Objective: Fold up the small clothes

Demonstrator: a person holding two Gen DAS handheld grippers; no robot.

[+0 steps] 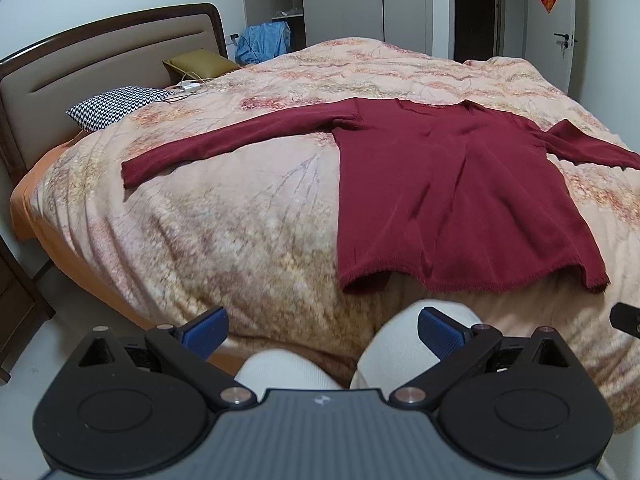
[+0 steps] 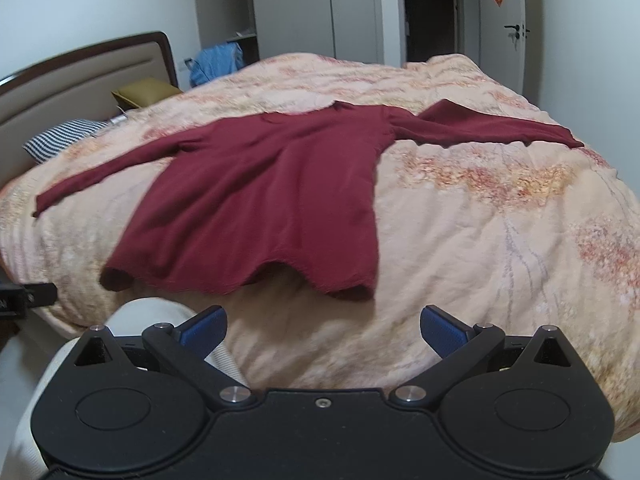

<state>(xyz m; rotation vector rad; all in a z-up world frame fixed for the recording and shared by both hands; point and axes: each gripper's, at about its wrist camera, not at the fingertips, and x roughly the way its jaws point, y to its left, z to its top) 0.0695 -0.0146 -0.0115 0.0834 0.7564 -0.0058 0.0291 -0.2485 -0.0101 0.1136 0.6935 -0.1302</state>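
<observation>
A dark red long-sleeved sweater (image 1: 452,192) lies spread flat on the bed, hem toward me, both sleeves stretched out sideways. It also shows in the right wrist view (image 2: 264,200). My left gripper (image 1: 320,334) is open and empty, held back from the bed's near edge, below and left of the hem. My right gripper (image 2: 322,330) is open and empty, just short of the hem's right corner (image 2: 352,292). The left sleeve cuff (image 1: 132,172) lies far out to the left.
The bed has a peach floral quilt (image 1: 240,220) and a padded headboard (image 1: 100,64) at the left. A checked pillow (image 1: 116,106), an olive cushion (image 1: 200,62) and a charger with cable (image 1: 190,88) lie near the headboard. My white-trousered knees (image 1: 404,344) press the bed edge.
</observation>
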